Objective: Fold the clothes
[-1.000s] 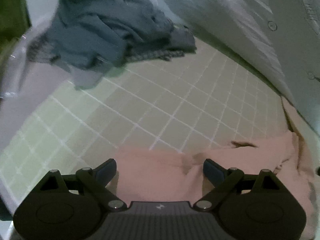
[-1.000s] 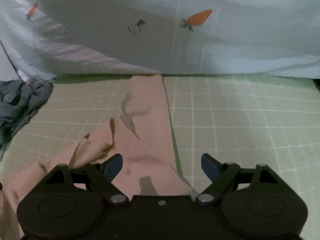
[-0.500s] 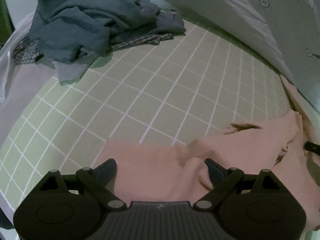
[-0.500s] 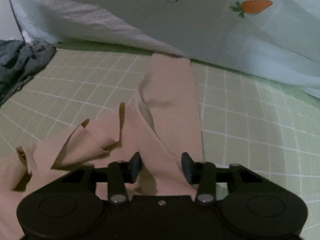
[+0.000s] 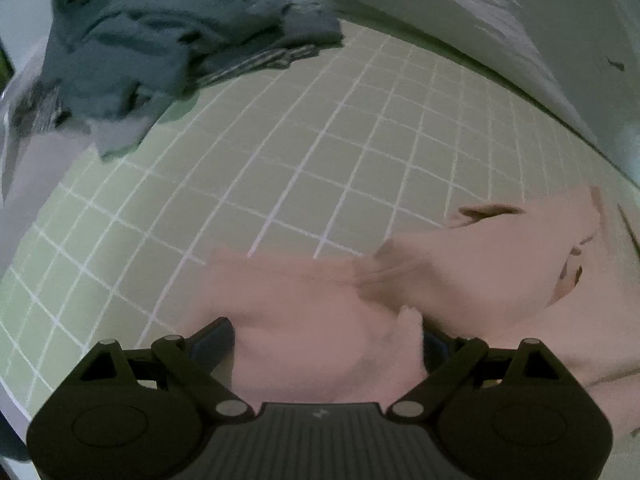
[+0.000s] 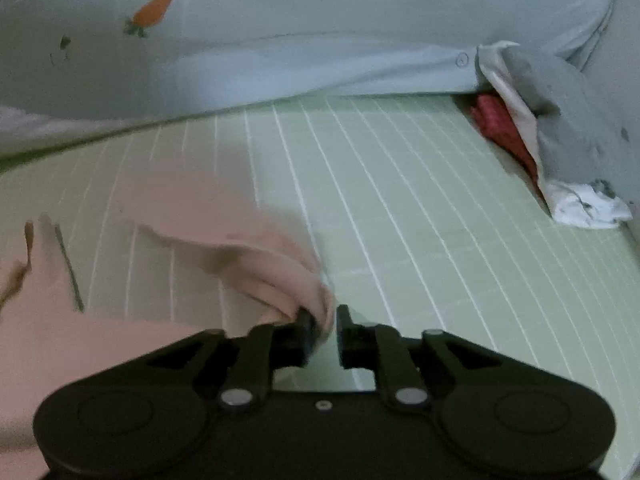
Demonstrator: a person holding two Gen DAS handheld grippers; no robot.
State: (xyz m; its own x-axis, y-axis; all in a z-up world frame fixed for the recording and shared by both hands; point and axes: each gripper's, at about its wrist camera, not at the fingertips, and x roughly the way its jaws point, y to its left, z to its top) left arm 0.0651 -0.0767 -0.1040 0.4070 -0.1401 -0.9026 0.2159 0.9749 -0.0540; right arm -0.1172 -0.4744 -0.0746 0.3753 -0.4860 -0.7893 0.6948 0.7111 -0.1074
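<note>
A pink garment (image 5: 460,280) lies rumpled on the green grid mat (image 5: 320,140). In the left wrist view my left gripper (image 5: 326,340) is open, its fingers spread wide with pink cloth lying between them. In the right wrist view my right gripper (image 6: 323,322) is nearly closed on an edge of the pink garment (image 6: 256,256) and lifts that fold off the mat (image 6: 400,220). The rest of the garment spreads to the left.
A pile of dark grey-blue clothes (image 5: 160,32) sits at the mat's far left corner. A pale blue sheet with a carrot print (image 6: 280,40) runs along the back. Grey, white and red cloth (image 6: 540,120) lies at the far right.
My right gripper has shut on the pink garment's edge and swung right, pulling the fold with it. My left gripper stays open over the cloth; the garment has shifted under it.
</note>
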